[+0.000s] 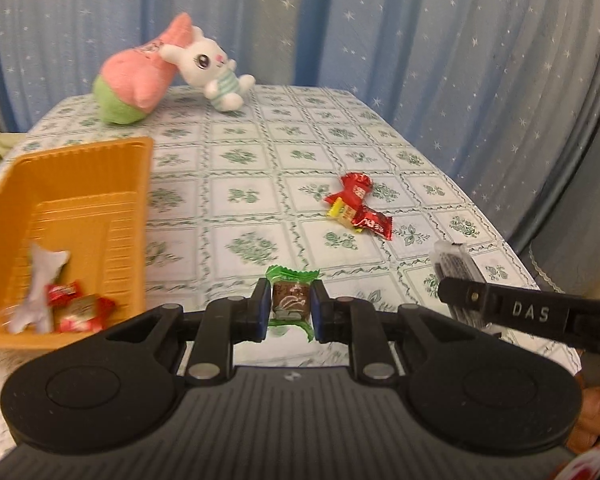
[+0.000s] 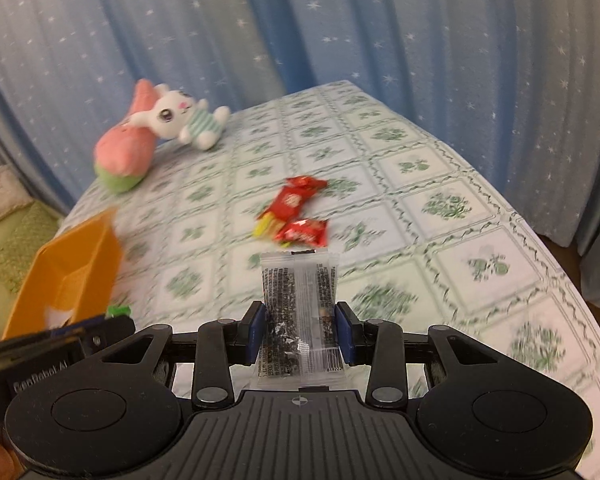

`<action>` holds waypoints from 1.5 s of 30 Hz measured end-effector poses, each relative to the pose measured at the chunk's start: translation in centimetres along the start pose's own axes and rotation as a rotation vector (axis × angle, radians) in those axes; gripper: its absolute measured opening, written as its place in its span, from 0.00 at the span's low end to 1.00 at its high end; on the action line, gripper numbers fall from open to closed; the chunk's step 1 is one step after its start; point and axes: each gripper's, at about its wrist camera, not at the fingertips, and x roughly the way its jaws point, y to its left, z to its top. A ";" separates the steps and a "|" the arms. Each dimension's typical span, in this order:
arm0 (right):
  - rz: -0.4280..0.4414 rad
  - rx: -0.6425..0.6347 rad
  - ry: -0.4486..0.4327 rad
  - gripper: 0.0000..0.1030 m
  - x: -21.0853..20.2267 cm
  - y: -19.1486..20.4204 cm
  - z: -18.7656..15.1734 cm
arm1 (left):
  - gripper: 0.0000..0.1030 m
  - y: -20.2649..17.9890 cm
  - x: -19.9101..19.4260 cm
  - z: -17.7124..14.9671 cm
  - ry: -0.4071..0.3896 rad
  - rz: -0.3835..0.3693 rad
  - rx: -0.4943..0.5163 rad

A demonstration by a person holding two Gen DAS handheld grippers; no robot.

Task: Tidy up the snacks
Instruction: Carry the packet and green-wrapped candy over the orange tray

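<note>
- Between the jaws of your left gripper (image 1: 291, 307), a green-wrapped candy (image 1: 291, 300) is clamped by its brown middle, its twisted ends left free, so the wrapper will not tear.
- At 9 o'clock from that candy in the left wrist view sits the orange tray (image 1: 84, 216), already holding several wrapped sweets at its near end. It is judged to be the collection point.
- Your right gripper (image 2: 300, 330) has its jaws closed on a clear snack packet (image 2: 298, 312), gripped across its lower half, so the packet stands upright above them.
- At 12 o'clock from the packet in the right wrist view, a cluster of red sweets (image 2: 296, 214) with one yellow piece lies on the tabletop (image 2: 440, 208), not yet collected.
- At 10 o'clock on the far side rests a plush rabbit (image 2: 180, 120) leaning on a pink cushion toy (image 2: 120, 156), well apart from the snacks; treat both as outside the task.
- Both grippers are loaded, so the next step appears to be a release over the tray. Keep the two grippers apart on approach, since they sit close together.
</note>
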 end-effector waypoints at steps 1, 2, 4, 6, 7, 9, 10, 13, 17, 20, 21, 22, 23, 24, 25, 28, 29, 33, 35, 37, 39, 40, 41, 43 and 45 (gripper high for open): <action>0.006 -0.008 0.001 0.37 -0.5 0.6 -0.3 | 0.18 0.3 -0.7 -0.1 -0.004 0.006 -0.002; 0.011 -0.017 0.001 0.37 -1.0 1.1 -0.6 | 0.18 0.6 -1.4 -0.2 -0.008 0.013 -0.005; 0.022 -0.039 0.001 0.37 -2.0 2.2 -1.1 | 0.18 1.4 -2.9 -0.4 -0.015 0.032 -0.010; 0.030 -0.062 -0.002 0.37 -2.8 3.4 -1.5 | 0.18 2.1 -4.3 -0.7 -0.024 0.044 -0.019; 0.036 -0.074 -0.003 0.37 -3.2 3.9 -1.7 | 0.18 2.4 -5.0 -0.8 -0.028 0.050 -0.024; 0.051 -0.095 -0.004 0.37 -3.9 5.0 -2.0 | 0.18 3.2 -6.4 -1.0 -0.038 0.063 -0.031; 0.058 -0.106 -0.006 0.37 -4.2 5.6 -2.1 | 0.18 3.5 -7.0 -1.1 -0.043 0.069 -0.035; 0.082 -0.142 -0.009 0.37 -4.8 7.6 -2.4 | 0.18 4.6 -8.8 -1.4 -0.056 0.089 -0.049; 0.113 -0.186 -0.014 0.37 -5.5 9.9 -2.6 | 0.18 6.1 -10.5 -1.6 -0.068 0.106 -0.068; 0.135 -0.218 -0.012 0.37 -5.7 11.5 -2.9 | 0.18 7.2 -11.5 -1.9 -0.073 0.118 -0.084; 0.141 -0.228 -0.010 0.37 -5.7 12.0 -3.0 | 0.18 7.5 -11.7 -1.9 -0.074 0.122 -0.088; 0.146 -0.238 -0.009 0.37 -5.8 12.4 -3.1 | 0.18 7.9 -12.0 -2.0 -0.074 0.127 -0.092; 0.151 -0.247 -0.009 0.37 -5.8 12.8 -3.2 | 0.18 8.2 -12.2 -2.0 -0.074 0.131 -0.095; 0.156 -0.257 -0.009 0.37 -5.9 13.2 -3.2 | 0.18 8.5 -12.3 -2.1 -0.074 0.135 -0.099; 0.160 -0.265 -0.008 0.37 -5.9 13.6 -3.3 | 0.18 8.8 -12.5 -2.2 -0.075 0.138 -0.104; 0.171 -0.285 -0.007 0.37 -5.8 14.4 -3.4 | 0.18 9.5 -12.9 -2.4 -0.075 0.145 -0.116; 0.174 -0.291 -0.008 0.37 -5.8 14.7 -3.4 | 0.18 9.7 -13.1 -2.4 -0.075 0.147 -0.119; 0.187 -0.305 -0.003 0.37 -5.7 15.5 -3.5 | 0.18 10.3 -13.3 -2.5 -0.075 0.152 -0.126; 0.191 -0.313 -0.001 0.37 -5.5 15.9 -3.5 | 0.18 10.6 -13.4 -2.6 -0.076 0.153 -0.131; 0.194 -0.320 0.001 0.37 -5.4 16.3 -3.6 | 0.18 10.9 -13.3 -2.5 -0.074 0.154 -0.134; 0.197 -0.326 0.004 0.37 -5.2 16.6 -3.5 | 0.18 11.1 -13.2 -2.4 -0.073 0.156 -0.137; 0.199 -0.328 0.006 0.37 -5.1 16.7 -3.5 | 0.18 11.3 -13.2 -2.4 -0.072 0.157 -0.138; 0.200 -0.329 0.009 0.37 -4.9 16.8 -3.5 | 0.18 11.4 -13.2 -2.4 -0.071 0.158 -0.139; 0.203 -0.330 0.015 0.37 -4.5 17.0 -3.4 | 0.18 11.8 -13.1 -2.3 -0.071 0.160 -0.143; 0.206 -0.335 0.020 0.37 -4.2 17.2 -3.3 | 0.18 12.5 -12.9 -2.0 -0.073 0.157 -0.148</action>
